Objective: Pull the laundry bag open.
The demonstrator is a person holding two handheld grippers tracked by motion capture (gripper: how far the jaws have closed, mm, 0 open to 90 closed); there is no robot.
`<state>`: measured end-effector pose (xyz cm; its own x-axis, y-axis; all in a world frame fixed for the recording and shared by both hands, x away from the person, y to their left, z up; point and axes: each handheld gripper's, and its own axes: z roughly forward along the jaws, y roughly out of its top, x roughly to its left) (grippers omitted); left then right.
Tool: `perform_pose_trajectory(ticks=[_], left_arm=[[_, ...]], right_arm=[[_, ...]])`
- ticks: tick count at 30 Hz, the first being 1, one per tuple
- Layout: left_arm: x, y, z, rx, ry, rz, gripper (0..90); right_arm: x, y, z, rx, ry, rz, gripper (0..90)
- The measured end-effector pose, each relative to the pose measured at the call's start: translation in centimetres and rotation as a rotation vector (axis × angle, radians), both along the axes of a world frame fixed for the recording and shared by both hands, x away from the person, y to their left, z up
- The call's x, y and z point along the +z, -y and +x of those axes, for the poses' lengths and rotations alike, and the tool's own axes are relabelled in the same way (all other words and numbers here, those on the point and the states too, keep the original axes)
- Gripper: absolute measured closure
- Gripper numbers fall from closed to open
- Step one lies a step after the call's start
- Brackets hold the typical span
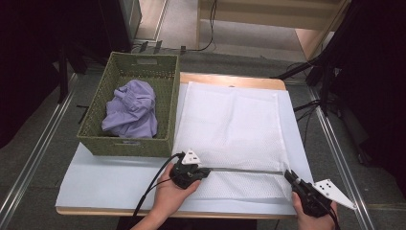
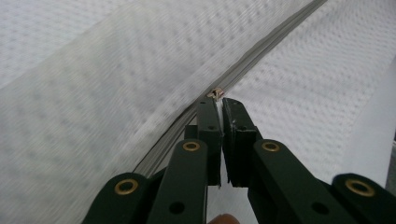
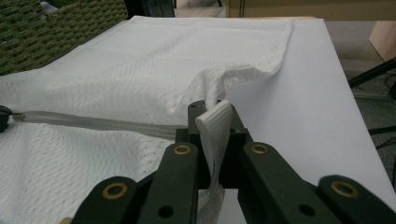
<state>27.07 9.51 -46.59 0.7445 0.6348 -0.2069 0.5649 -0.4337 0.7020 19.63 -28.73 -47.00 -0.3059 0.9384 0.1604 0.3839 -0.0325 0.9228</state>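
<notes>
My left claw [image 2: 218, 103] pinches the zipper pull [image 2: 215, 93] on the white mesh bag [image 1: 230, 120] spread flat on the counter [image 1: 95, 184], my right claw [image 3: 212, 109] clamping the bag's end tab [image 3: 215, 123].

Left gripper [image 1: 205, 171]: lower centre of the high view, jaws pointing right, clamped together, hand wrapped around its body. Right gripper [image 1: 288, 175]: lower right corner, jaws pointing up-left, clamped together, held from below.
</notes>
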Motion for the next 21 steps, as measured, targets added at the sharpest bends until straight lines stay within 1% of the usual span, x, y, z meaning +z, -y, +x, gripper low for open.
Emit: perform_pose_trajectory(ticks=[3, 6, 9, 11, 14, 21], left_arm=[[0.3, -1.0, -0.1, 0.012, 0.008, 0.004, 87.6], [0.6, -1.9, -0.3, 0.021, 0.026, 0.006, 87.7], [0.7, -2.6, -0.4, 0.025, 0.031, 0.009, 87.7], [0.8, -3.0, -0.5, 0.033, 0.036, 0.017, 87.7], [0.6, -3.8, -0.7, 0.037, 0.042, 0.042, 87.7], [0.6, -6.1, -1.0, 0.056, 0.045, 0.060, 87.6]], right_arm=[[0.0, 0.0, 0.0, -0.002, -0.001, -0.002, 88.0], [-0.1, 0.0, 0.0, -0.004, -0.003, 0.000, 88.0], [-0.1, 0.1, 0.0, -0.006, -0.003, 0.000, 88.0], [-0.1, 0.1, 0.0, -0.008, -0.003, 0.000, 88.0], [0.0, 0.3, 0.0, -0.014, -0.002, 0.000, 88.0], [0.0, 0.4, -0.1, -0.015, -0.001, 0.001, 88.0]])
